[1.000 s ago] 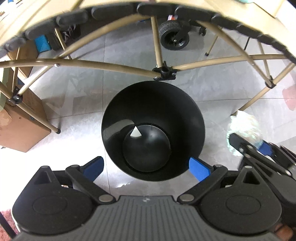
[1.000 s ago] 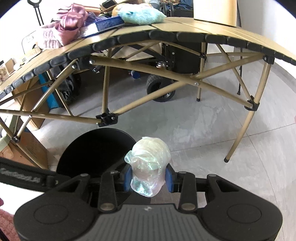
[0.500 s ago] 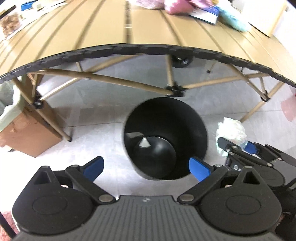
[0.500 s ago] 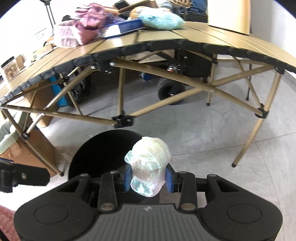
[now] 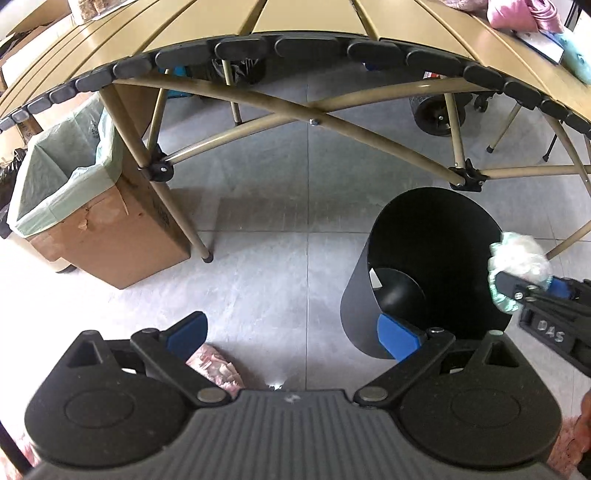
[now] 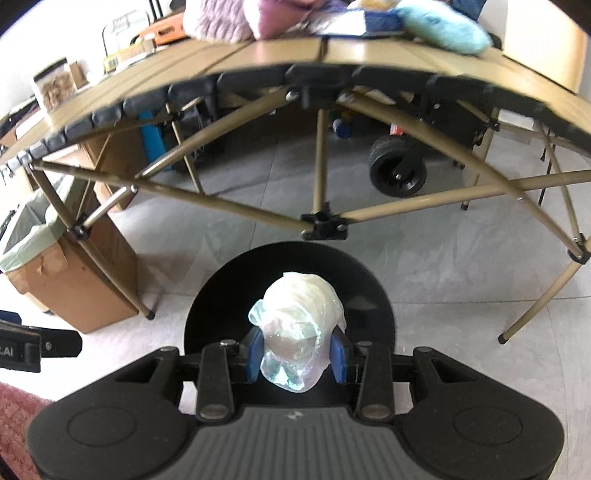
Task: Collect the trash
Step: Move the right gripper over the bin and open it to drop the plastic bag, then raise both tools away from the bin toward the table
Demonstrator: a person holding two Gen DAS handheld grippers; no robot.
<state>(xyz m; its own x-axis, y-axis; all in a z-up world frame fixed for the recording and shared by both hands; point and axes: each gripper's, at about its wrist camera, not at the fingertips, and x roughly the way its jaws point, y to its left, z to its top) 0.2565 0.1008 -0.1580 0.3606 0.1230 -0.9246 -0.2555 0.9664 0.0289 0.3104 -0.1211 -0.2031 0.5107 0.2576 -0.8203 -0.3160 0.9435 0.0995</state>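
Bright, even daylight with soft floor (image 5: 258,258) shadows; strong fisheye bending at edges, table (image 6: 332,70) edge slightly blurred.

A cluttered storeroom-like workspace: folding camp table (image 5: 314,22), lined cardboard box (image 5: 110,236), tiled floor (image 5: 266,206).

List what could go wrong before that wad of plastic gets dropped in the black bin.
1. In the left wrist view the crumpled plastic wad in the right gripper hangs at the black bin's far rim, not its middle; released there, it may land on the floor.
2. The plastic looks light and clingy, so it may stick to a pad.
3. The open left gripper has one finger overlapping the bin's near wall; a nudge could tip it.
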